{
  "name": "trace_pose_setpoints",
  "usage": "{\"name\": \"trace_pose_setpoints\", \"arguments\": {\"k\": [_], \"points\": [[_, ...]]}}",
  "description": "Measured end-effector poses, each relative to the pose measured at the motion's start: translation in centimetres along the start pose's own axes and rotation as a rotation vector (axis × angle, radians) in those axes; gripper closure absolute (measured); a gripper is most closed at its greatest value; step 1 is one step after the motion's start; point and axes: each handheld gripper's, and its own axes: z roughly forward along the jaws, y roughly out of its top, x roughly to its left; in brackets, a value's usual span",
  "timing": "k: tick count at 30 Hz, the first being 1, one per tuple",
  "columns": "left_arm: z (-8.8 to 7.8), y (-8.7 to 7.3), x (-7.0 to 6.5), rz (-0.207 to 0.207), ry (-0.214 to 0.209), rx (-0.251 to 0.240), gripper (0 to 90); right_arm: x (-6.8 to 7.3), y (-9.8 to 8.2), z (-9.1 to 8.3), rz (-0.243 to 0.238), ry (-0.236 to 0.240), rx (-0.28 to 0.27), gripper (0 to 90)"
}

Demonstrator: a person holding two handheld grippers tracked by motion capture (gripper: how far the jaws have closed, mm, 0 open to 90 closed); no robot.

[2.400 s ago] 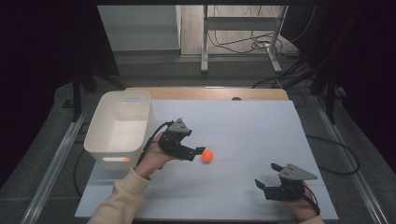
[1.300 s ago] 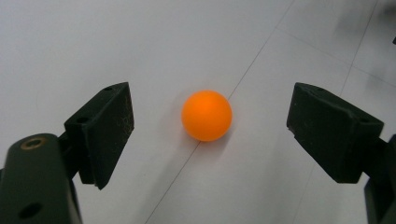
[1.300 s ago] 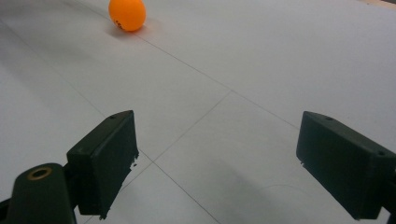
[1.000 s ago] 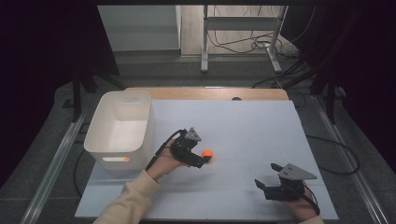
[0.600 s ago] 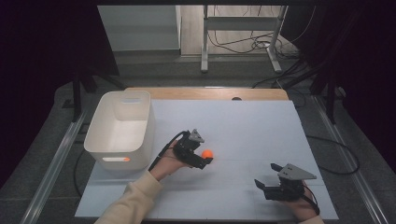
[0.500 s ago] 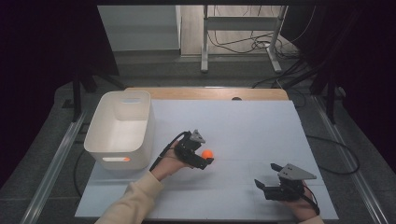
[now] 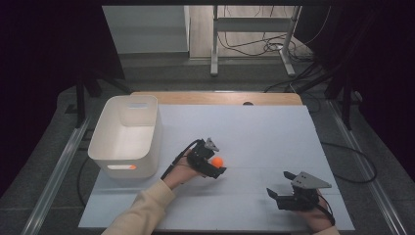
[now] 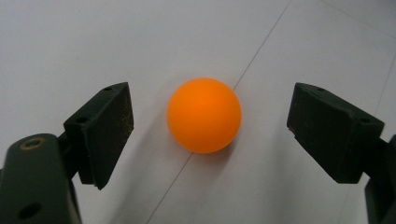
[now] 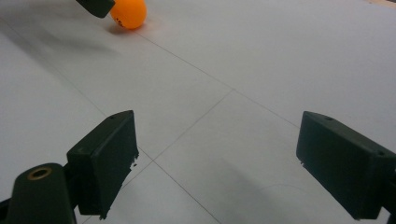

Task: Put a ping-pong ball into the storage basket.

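Orange plastic ball [image 8: 204, 115], small and smooth, sits on the pale grey worktop [image 7: 274, 132], just right of the white plastic bin [image 7: 128, 134]. Left tongs [image 8: 208, 133] straddle it, spread wide, both pads clear of its sides. This looks like the grasp step: closing squarely on the ball's middle comes next, gently, since it would roll away easily. Right tongs [image 9: 215, 161] rest near the front edge, wide and empty.
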Motion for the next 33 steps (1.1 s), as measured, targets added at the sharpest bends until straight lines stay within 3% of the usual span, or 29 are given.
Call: {"name": "trace_pose_setpoints", "arguments": {"k": [10,16,23,26,30,33], "points": [[0.9,-0.1,0.6,-0.02,0.005,0.017,15.9,0.0,0.0,0.0,0.0,-0.001,0.002,12.9],[1.1,-0.1,0.6,-0.008,-0.005,0.013,18.0,0.0,0.0,0.0,-0.001,-0.001,0.001,12.9],[1.3,-0.3,0.9,-0.011,-0.033,0.024,29.6,0.0,0.0,0.0,-0.001,-0.002,0.002,12.9],[1.1,-0.3,0.9,-0.004,-0.04,0.013,41.8,0.0,0.0,0.0,0.0,-0.002,0.001,12.9],[0.9,-0.3,1.0,0.0,-0.046,-0.001,49.8,0.0,0.0,0.0,-0.002,-0.004,0.002,12.9],[0.8,-0.3,1.1,0.003,-0.044,-0.002,50.3,0.0,0.0,0.0,-0.001,-0.002,0.001,12.9]]}}
